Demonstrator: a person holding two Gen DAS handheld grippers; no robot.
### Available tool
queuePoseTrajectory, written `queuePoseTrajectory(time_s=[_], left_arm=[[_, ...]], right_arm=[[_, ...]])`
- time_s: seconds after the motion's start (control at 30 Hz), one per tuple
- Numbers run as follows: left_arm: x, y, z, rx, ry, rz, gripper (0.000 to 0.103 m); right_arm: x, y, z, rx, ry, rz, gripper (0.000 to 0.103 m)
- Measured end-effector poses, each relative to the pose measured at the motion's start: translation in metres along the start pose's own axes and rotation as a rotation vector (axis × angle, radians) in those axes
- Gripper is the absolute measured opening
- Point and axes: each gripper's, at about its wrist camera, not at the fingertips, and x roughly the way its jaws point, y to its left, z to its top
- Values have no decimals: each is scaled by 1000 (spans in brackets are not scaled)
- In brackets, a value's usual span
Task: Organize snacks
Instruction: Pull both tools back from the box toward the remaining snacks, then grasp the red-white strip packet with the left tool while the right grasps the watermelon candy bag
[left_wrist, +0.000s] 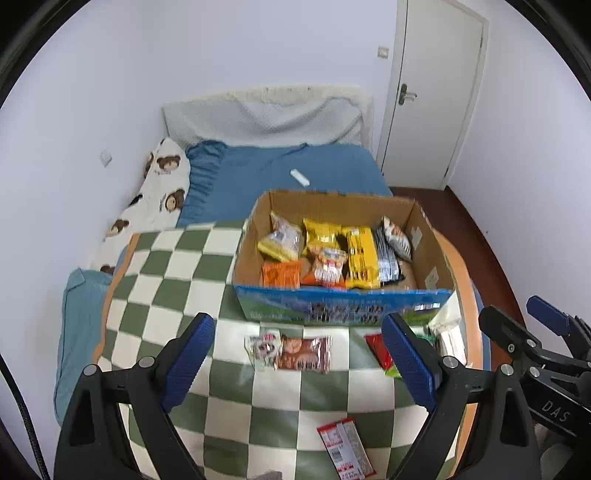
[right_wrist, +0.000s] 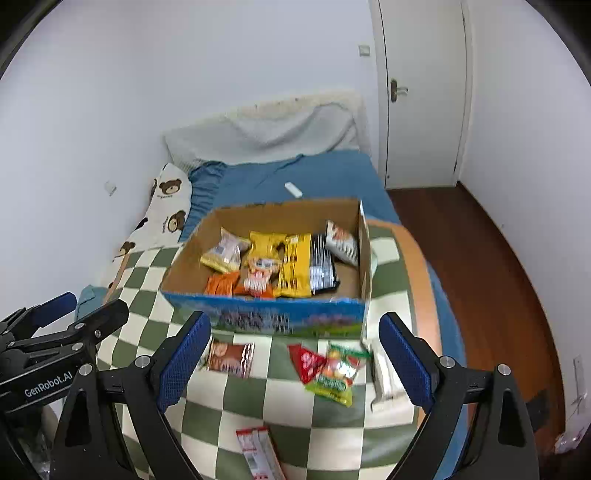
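An open cardboard box (left_wrist: 343, 308) (right_wrist: 266, 317) with several snack packs inside sits on a green-and-white checkered blanket (left_wrist: 177, 273) (right_wrist: 243, 398). In front of it lie a brown cookie pack (left_wrist: 295, 352) (right_wrist: 229, 358), a red pack (left_wrist: 378, 349) (right_wrist: 304, 360), a green candy bag (right_wrist: 338, 373), a white pack (right_wrist: 382, 380) and a red-white stick pack (left_wrist: 345, 448) (right_wrist: 258, 452). My left gripper (left_wrist: 301, 363) is open and empty above the brown pack. My right gripper (right_wrist: 293, 363) is open and empty above the red and green packs.
The blanket covers the near part of a bed with a blue sheet (left_wrist: 295, 166) and a bear-print pillow (left_wrist: 162, 192) by the left wall. A small white object (left_wrist: 299, 177) lies on the sheet. A wooden floor (right_wrist: 480, 258) and a closed door (right_wrist: 424, 92) are at right.
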Motion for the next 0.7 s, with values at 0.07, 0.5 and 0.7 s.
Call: queuePoseTrajectory(time_s=[0.07, 0.5, 0.7], left_arm=[[12, 0, -13, -19, 53, -6, 93], [190, -36, -197, -167, 828, -180, 92], [221, -47, -225, -257, 900, -205, 69]], right_arm=[[7, -8, -13, 14, 36, 10, 95], [81, -86, -115, 173, 359, 44, 67], [110, -101, -118, 224, 414, 51, 67]])
